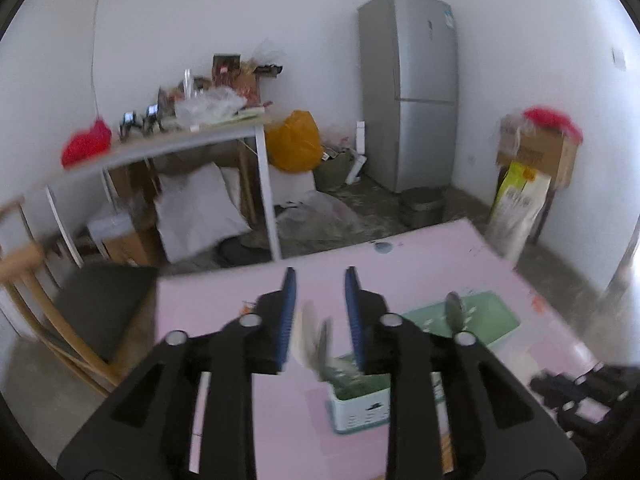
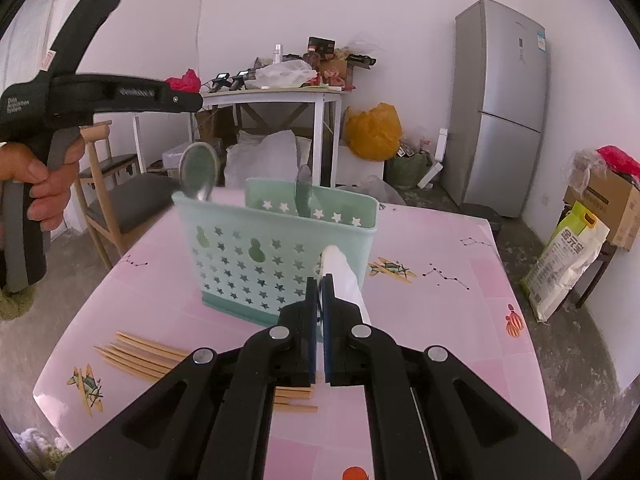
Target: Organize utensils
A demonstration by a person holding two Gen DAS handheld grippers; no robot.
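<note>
A pale green utensil basket [image 2: 276, 256], punched with star-shaped holes, stands upright near the middle of the pink counter [image 2: 440, 300]. Two metal spoons rise from it, bowls up: one spoon [image 2: 198, 172] at the left end, a second spoon [image 2: 304, 188] in the rear compartment. Just beside the basket's right front corner, the right claw [image 2: 320, 292] is clenched on a white utensil handle [image 2: 344, 276], which slants up toward the basket's rim; the utensil's working end is hidden. A loose bundle of wooden chopsticks [image 2: 140, 354] lies flat on the counter in front of the basket, at least five, partly hidden under the claw. The left claw [image 1: 320, 292] hangs released above the basket, its blue pads apart with nothing pressed between them, a person's hand [image 2: 44, 184] on its trigger grip. Behind stand one wooden chair [image 2: 116, 192], one cluttered white table [image 2: 280, 98] and one grey refrigerator [image 2: 500, 112].
</note>
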